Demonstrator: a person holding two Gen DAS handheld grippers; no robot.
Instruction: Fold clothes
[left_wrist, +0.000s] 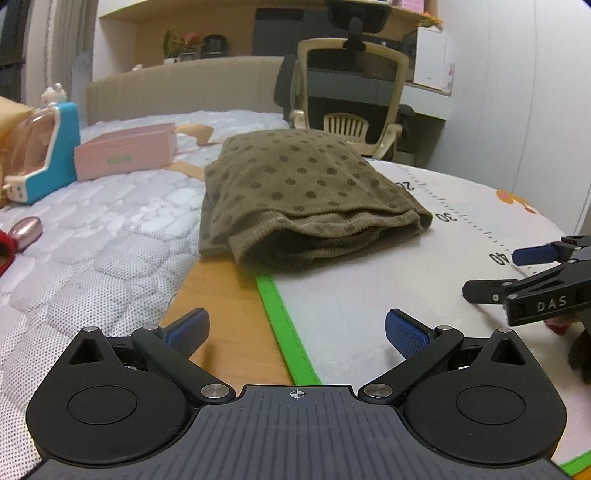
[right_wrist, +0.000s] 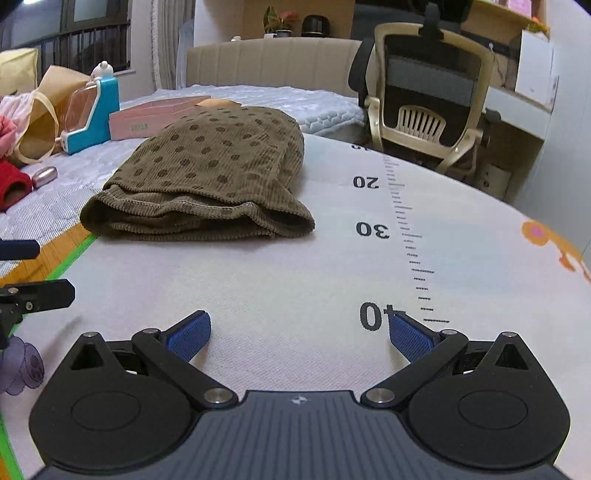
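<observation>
A brown polka-dot garment (left_wrist: 303, 192) lies folded in a thick stack on the white ruler-printed mat (left_wrist: 369, 295), its layered hem facing me. The same garment (right_wrist: 207, 181) shows in the right wrist view, ahead and left. My left gripper (left_wrist: 297, 334) hovers open and empty over the mat's green edge, short of the garment. My right gripper (right_wrist: 301, 338) is open and empty over bare mat near the "40" mark. The right gripper (left_wrist: 532, 273) also shows at the right edge of the left wrist view, and the left gripper (right_wrist: 26, 269) at the left edge of the right wrist view.
The mat lies on a quilted bed (left_wrist: 92, 258). On the bed to the left are a pink box (left_wrist: 125, 151), a blue-and-white toy (left_wrist: 48, 155), a paper bag (right_wrist: 40, 110) and a red item (right_wrist: 11, 184). An office chair (right_wrist: 428, 96) stands beyond the mat.
</observation>
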